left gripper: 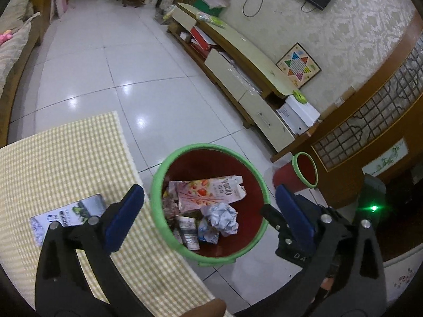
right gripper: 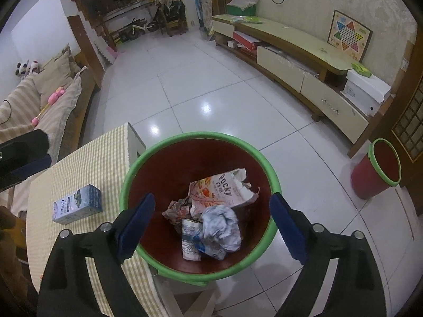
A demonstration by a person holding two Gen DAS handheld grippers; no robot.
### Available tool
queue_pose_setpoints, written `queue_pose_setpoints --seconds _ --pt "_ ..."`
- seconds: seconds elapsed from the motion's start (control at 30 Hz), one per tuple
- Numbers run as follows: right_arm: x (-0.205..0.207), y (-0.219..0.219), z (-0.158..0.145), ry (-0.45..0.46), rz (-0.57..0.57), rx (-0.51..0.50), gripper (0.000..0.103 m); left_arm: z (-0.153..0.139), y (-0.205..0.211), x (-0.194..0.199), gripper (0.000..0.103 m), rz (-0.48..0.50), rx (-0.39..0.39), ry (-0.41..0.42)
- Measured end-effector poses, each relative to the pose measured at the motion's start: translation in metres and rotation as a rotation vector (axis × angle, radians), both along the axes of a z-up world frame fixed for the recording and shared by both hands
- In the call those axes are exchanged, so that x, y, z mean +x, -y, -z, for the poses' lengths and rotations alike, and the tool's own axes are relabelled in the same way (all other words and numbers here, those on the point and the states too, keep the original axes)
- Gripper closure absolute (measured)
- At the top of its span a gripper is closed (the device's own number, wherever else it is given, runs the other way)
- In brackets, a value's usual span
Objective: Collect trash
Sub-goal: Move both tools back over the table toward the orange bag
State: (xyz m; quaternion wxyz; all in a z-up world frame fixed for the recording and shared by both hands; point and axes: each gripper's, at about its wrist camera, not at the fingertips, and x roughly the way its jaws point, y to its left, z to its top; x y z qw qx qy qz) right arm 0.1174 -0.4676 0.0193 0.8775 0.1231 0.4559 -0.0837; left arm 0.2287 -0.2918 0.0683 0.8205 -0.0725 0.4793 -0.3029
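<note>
Right gripper (right gripper: 211, 227): fingers apart, empty, over red bin (right gripper: 132, 185); left gripper (left gripper: 208, 216): likewise apart. Blue-grey carton (right gripper: 78, 204) lay left of both; judged risk: a careless reach might shove it off the checked tablecloth (right gripper: 100, 158).

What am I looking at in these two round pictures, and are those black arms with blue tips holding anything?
No robot: a person holds a two-finger gripper in each hand, each with a fisheye camera looking along its fingers. One picture is from the left gripper, the other from the right gripper. Both are open and hold nothing. Both hover above a red bin with a green rim containing a Pocky box, crumpled paper and other wrappers. Beside it, on the checked tablecloth, lies one small carton. A second bin stands on the floor.
</note>
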Motion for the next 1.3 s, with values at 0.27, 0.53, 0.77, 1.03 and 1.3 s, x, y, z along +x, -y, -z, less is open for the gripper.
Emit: queue_pose_setpoints --seconds 0.27,0.53,0.77,1.03,1.3 --pt "0.002 -0.017 -0.003 0.01 -0.035 -0.033 0.017 -0.015 -0.028 -0.006 0.006 -0.022 0.003 0.028" --pt "-0.001 -0.034 -0.01 0.061 -0.061 -0.04 0.009 -0.036 -0.077 -0.021 0.006 -0.056 0.042 0.099" --pt "-0.001 -0.048 -0.013 0.093 -0.095 -0.056 0.008 -0.048 -0.124 -0.039 0.006 -0.098 0.085 0.153" --pt "-0.004 -0.072 -0.014 0.11 -0.15 -0.07 0.007 -0.024 -0.171 -0.067 0.006 -0.159 0.123 0.133" --pt "-0.004 -0.09 -0.008 0.094 -0.194 -0.088 0.007 0.028 -0.203 -0.103 0.006 -0.167 0.204 0.082"
